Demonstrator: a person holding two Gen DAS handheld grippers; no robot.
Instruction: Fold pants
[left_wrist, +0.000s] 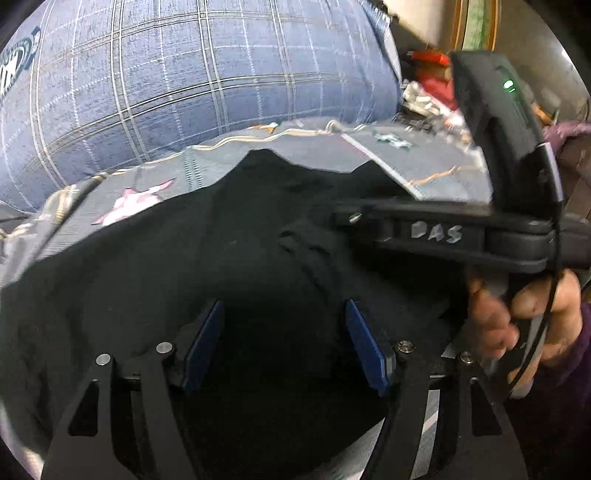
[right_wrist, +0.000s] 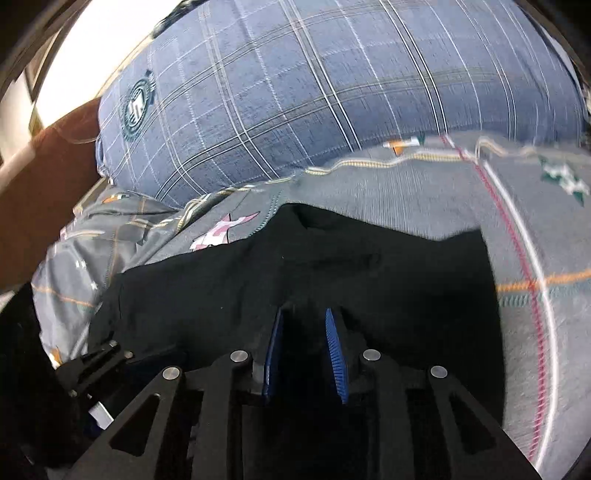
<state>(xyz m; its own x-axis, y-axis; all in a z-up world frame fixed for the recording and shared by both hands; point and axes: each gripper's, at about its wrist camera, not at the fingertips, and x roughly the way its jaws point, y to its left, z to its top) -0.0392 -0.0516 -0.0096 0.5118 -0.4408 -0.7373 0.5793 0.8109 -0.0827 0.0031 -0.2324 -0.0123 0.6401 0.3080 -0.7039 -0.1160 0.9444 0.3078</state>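
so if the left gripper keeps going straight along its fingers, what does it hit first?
Most likely the black pants: the left gripper points down at the dark fabric, jaws open, nothing between. The right gripper sits off to the side, probably clear; depth is unclear.

The black cloth pants (left_wrist: 155, 258) lie on a grey bedsheet (right_wrist: 406, 192) patterned with pink and green stars and orange, red and white lines. The big blue pillow (left_wrist: 177, 81) bears a white and dark plaid, and both grippers' pads (right_wrist: 336, 350) are blue.
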